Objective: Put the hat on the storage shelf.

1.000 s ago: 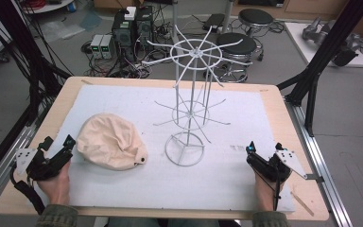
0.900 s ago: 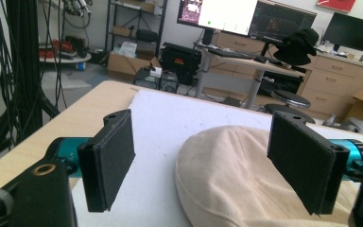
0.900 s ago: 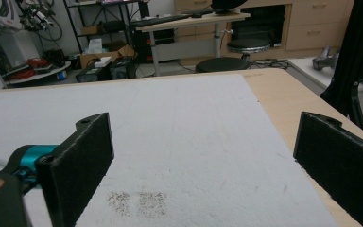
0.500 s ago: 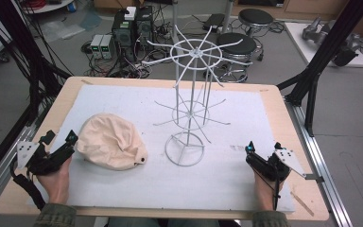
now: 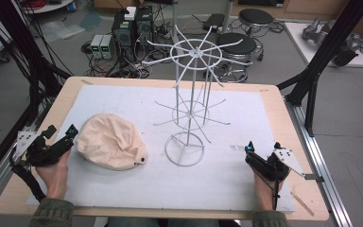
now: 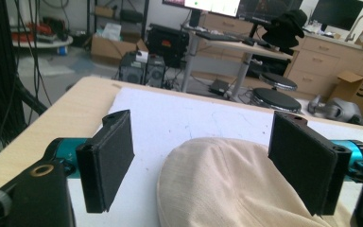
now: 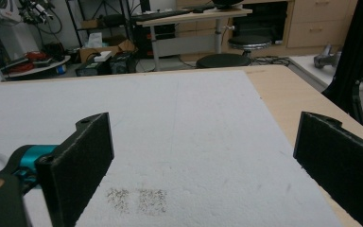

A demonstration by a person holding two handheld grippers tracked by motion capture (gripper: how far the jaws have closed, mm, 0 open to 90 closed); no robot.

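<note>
Your left gripper (image 5: 59, 136) sits at the left edge of the white mat (image 5: 264, 123) with its jaws spread wide, and the beige cap (image 5: 111, 141) lies crumpled on the mat just beside it, between that gripper and the white wire rack (image 5: 189, 109). In the left gripper view the cap (image 6: 227, 184) bulges up between the two black pads (image 6: 108, 156), not yet pinched. Your right gripper (image 5: 263, 152) rests near the right front of the mat, jaws also spread and holding nothing, well apart from both cap and rack. The main risk is a shallow bite: the fabric is soft and domed, so if you close on the top of the bulge you may catch only a thin fold, and it may slip out as you lift. Closing too low could drag the cap along the mat instead of gripping it. If the cap is meant for the rack, watch the thin spokes (image 5: 217, 47); the stand looks light on its ring base (image 5: 185, 149), and a snagged cap or a bumped arm could tip it. Loose cloth may also hang and hide the spoke you aim for.
</note>
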